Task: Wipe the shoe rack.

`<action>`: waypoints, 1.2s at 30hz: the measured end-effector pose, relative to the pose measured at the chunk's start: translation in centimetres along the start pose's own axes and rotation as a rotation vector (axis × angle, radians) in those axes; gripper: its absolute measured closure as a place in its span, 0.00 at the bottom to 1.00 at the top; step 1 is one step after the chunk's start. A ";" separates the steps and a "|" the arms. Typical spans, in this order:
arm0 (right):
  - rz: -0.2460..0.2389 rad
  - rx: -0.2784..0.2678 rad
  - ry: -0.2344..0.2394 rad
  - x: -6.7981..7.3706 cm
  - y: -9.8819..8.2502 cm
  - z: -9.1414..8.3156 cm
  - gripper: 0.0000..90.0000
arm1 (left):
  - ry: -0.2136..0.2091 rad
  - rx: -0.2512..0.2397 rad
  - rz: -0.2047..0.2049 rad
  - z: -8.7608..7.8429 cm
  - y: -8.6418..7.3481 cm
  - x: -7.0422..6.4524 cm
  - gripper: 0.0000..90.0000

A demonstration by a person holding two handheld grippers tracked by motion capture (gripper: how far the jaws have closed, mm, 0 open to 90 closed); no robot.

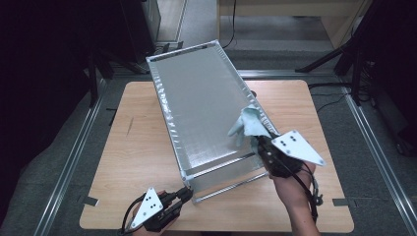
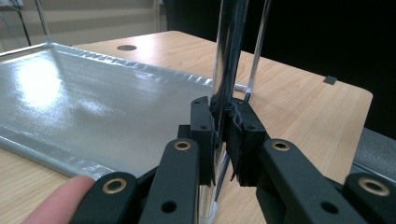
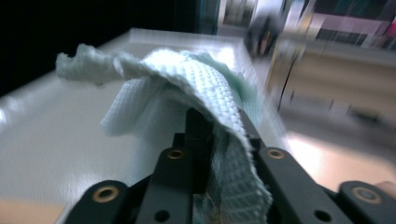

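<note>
Cloth [image 3: 205, 88], pale green and waffle-textured, drapes crumpled over right tongs [image 3: 219, 135].

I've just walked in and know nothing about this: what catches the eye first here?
A big silvery box on a metal frame lies slantwise across the middle of the wooden table. At its right edge the right gripper holds a pale green cloth. At the near corner the left gripper clamps one of the frame's shiny upright rods.

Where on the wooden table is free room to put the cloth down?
Bare patches of the light wooden table lie left of the silver fabric-topped metal-frame rack and beyond its right edge. The near edge is crowded by both hand-held grippers.
</note>
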State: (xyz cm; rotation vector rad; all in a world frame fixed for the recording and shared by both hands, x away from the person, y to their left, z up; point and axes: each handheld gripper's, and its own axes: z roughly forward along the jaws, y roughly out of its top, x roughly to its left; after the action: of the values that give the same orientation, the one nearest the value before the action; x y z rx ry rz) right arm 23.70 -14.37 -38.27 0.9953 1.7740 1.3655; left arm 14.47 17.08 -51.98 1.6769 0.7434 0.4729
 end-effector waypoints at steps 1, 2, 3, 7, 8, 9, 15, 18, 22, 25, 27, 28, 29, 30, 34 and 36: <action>0.006 0.033 0.003 0.2 -0.5 0.4 0.87 | -0.003 0.000 -0.004 0.0 0.0 0.0 0.91; 0.006 0.033 0.003 0.2 -0.5 0.4 0.87 | -0.003 0.000 -0.004 0.0 0.0 0.0 0.91; 0.011 0.041 0.012 0.2 -0.9 0.5 0.86 | -0.002 -0.001 -0.008 0.1 0.0 0.0 0.91; 0.045 0.031 -0.055 -0.2 -1.6 0.1 0.89 | -0.012 0.002 -0.002 0.5 0.1 -0.5 0.91; 0.053 0.037 -0.085 -0.3 -1.6 0.1 0.90 | -0.014 0.004 0.002 0.6 0.1 -0.6 0.91; 0.053 0.037 -0.085 -0.3 -1.6 0.1 0.90 | -0.014 0.004 0.002 0.6 0.1 -0.6 0.91; 0.055 0.082 -0.018 1.7 -1.9 0.7 0.93 | -0.010 0.003 0.008 0.8 0.1 -0.9 0.91; 0.051 0.084 0.042 3.7 -1.9 0.8 0.93 | -0.003 0.001 0.013 0.9 0.1 -1.1 0.91; 0.057 0.091 0.131 6.6 -1.8 1.0 0.93 | -0.003 0.002 0.014 0.9 0.2 -1.2 0.91; 0.054 0.094 0.193 8.6 -1.7 1.2 0.93 | -0.007 0.001 0.013 1.0 0.1 -1.1 0.91; 0.052 0.092 0.231 9.8 -1.6 1.1 0.93 | -0.004 0.000 0.012 1.0 0.1 -1.1 0.91; 0.055 0.092 0.245 10.3 -1.5 1.1 0.93 | -0.004 0.000 0.012 1.0 0.1 -1.1 0.91; 0.057 0.088 0.255 10.7 -1.5 1.0 0.93 | -0.004 0.000 0.012 1.0 0.1 -1.1 0.91; 0.056 0.083 0.263 11.1 -1.5 1.0 0.93 | -0.005 0.000 0.013 0.9 0.1 -1.1 0.91; 0.004 0.076 0.252 11.1 -1.6 0.7 0.93 | -0.011 0.000 0.015 0.9 0.1 -1.0 0.91; 0.000 0.079 0.227 10.2 -1.7 0.7 0.93 | -0.012 0.001 0.015 0.9 0.1 -1.0 0.91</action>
State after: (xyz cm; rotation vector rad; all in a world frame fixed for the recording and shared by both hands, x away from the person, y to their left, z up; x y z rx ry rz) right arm 19.16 -5.37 -40.71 0.9110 2.0079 1.4661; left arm 14.39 15.71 -52.02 1.6860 0.7226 0.4723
